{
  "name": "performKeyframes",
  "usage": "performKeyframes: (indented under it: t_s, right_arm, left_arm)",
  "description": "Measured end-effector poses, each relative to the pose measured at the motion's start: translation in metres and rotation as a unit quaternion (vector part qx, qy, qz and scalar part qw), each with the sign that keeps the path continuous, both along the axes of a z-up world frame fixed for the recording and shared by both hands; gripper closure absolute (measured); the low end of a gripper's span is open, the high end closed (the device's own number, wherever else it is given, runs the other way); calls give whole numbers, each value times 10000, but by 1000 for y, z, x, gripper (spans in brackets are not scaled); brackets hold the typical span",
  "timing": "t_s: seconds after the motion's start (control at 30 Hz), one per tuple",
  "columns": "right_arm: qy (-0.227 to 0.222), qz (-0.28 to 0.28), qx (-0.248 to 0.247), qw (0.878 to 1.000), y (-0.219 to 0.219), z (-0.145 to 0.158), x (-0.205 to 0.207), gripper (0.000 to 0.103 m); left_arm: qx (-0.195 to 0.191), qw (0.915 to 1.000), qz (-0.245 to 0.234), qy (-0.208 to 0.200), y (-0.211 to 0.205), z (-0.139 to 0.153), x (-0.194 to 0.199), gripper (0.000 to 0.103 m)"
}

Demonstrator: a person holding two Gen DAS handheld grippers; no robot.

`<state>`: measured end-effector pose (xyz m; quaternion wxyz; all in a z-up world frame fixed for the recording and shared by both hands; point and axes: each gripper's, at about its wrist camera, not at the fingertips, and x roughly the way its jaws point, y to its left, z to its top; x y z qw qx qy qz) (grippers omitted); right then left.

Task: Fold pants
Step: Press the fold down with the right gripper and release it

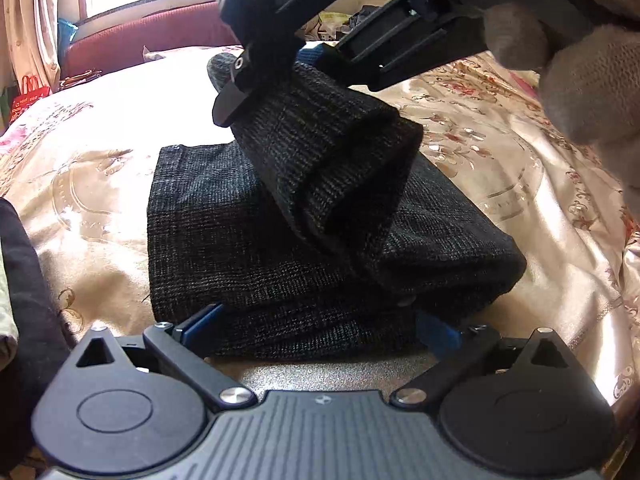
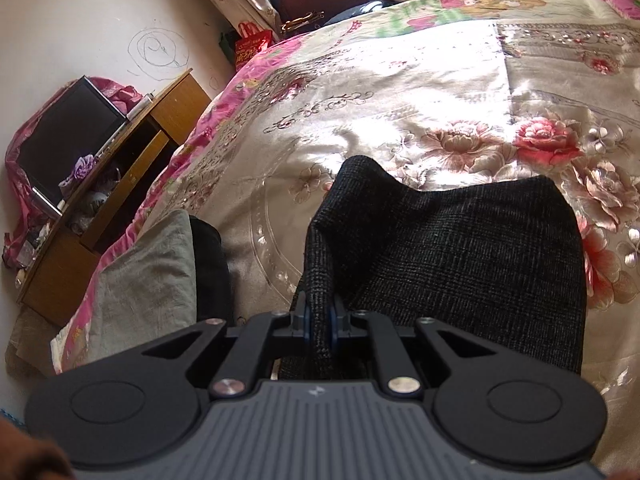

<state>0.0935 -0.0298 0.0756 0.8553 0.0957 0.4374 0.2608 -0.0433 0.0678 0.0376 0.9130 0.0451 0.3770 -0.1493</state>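
Note:
Dark checked pants (image 1: 240,240) lie folded on the bed. One end of them (image 1: 328,152) is lifted off the pile, rolled open like a tube. My right gripper (image 1: 276,76) hangs above it, shut on its upper edge, with a gloved hand (image 1: 580,80) behind. The right wrist view shows the same grip: the right gripper (image 2: 318,328) pinches a narrow ridge of the pants (image 2: 460,260) between its blue pads. My left gripper (image 1: 320,326) sits low at the pile's near edge. Its jaws are spread wide, and the cloth lies between them without being pinched.
A shiny floral bedcover (image 2: 380,100) lies under everything. A grey cloth (image 2: 148,272) and a dark garment (image 2: 208,252) rest at the bed's left edge. A wooden nightstand (image 2: 120,168) stands beside the bed. A dark red upholstered seat (image 1: 140,40) stands beyond the bed's far side.

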Motion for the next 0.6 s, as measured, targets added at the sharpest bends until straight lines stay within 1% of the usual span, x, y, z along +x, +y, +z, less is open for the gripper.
performKeyframes:
  t_s: [0.17, 0.2, 0.3, 0.47, 0.6]
  right_arm:
    - [-109, 357, -343, 9987, 20, -2, -5, 92]
    - [-175, 452, -424, 9979, 25, -1, -8, 92]
    - [-177, 575, -477, 9970, 32, 1, -12, 92]
    - [75, 605, -645, 9961, 45, -11, -3, 91]
    - [304, 592, -426, 9969, 53, -22, 6, 91]
  left_arm:
    - [287, 9996, -35, -36, -8, -7, -4, 0]
    - [295, 9996, -25, -27, -5, -11, 5, 0]
    - [305, 9995, -64, -12, -8, -12, 7, 0]
    - [299, 9995, -95, -23, -6, -14, 8, 0]
    - [273, 9996, -94, -43, -7, -15, 9, 0]
